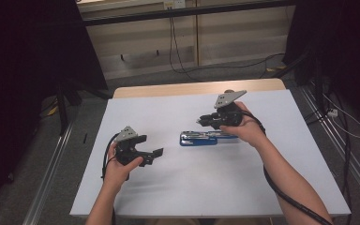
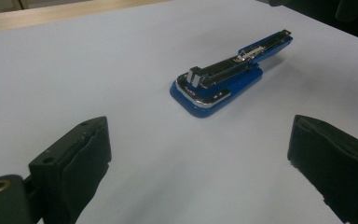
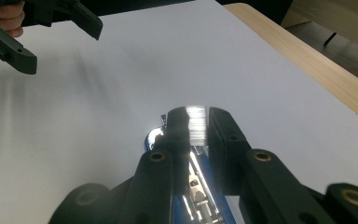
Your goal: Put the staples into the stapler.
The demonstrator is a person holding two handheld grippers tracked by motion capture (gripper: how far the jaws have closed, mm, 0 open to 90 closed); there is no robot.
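Nearest us, our left gripper (image 1: 155, 155) hovers with jaws spread wide, grasping nothing. Mid-desk (image 1: 136, 187) lies the blue stapler (image 1: 198, 139); our right gripper (image 3: 193, 128) has its jaws clamped on the shiny top arm. It could slip sideways on that slick metal.

A blue stapler (image 2: 223, 81) with chrome trim lies on a white table (image 1: 183, 187); black jaws.

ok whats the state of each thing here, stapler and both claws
stapler: lies flat on the table, top arm swung open, magazine exposed
strip of staples: pinched in the right claw
right claw: shut on the strip, above the stapler
left claw: open, empty, apart from the stapler
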